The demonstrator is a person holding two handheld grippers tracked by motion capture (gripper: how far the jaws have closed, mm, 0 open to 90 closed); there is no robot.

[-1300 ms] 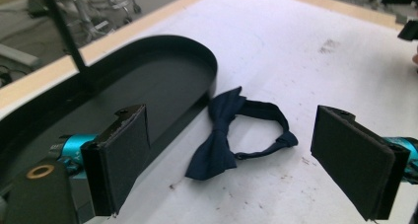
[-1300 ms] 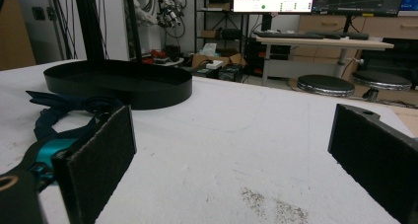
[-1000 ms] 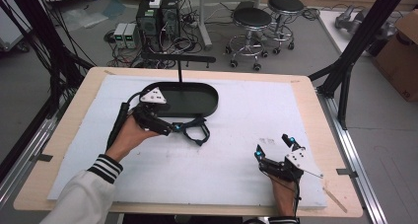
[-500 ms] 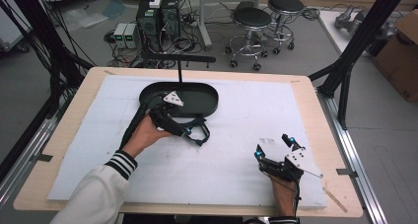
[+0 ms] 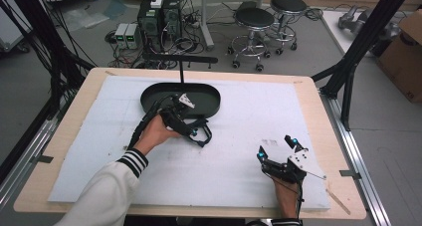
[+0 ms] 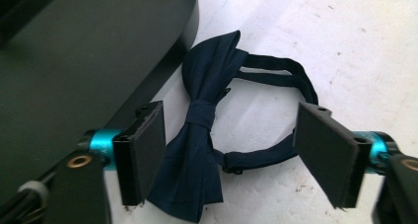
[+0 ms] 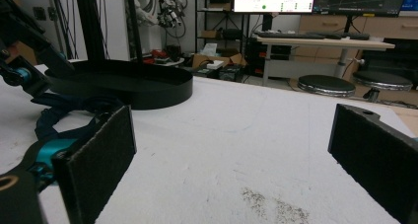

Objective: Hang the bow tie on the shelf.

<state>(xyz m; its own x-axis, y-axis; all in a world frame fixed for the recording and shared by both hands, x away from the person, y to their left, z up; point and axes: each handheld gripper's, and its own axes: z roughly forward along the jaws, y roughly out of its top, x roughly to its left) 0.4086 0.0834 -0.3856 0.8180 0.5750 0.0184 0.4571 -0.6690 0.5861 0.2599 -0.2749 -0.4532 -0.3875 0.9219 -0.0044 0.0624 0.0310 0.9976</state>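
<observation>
1. The left hand-held gripper (image 6: pixel 231 150) hangs over a navy bow tie (image 6: pixel 197 135); its 2 jaws have just been closing, with the bow and its strap between them, the pads not yet pressing (the left pad sits just beside the knot).
2. The bow tie lies on the white counter (image 5: pixel 249 131) cover, right against the rim of the black oval tray (image 5: pixel 209 94).
3. The right hand-held gripper (image 5: pixel 279 151) rests near the counter's front edge, released, jaws wide apart with nothing between them.

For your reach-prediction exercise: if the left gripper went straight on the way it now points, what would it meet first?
Most likely the dark bow tie, lying on the white mat between the left gripper's closing fingers, not yet pinched.
</observation>
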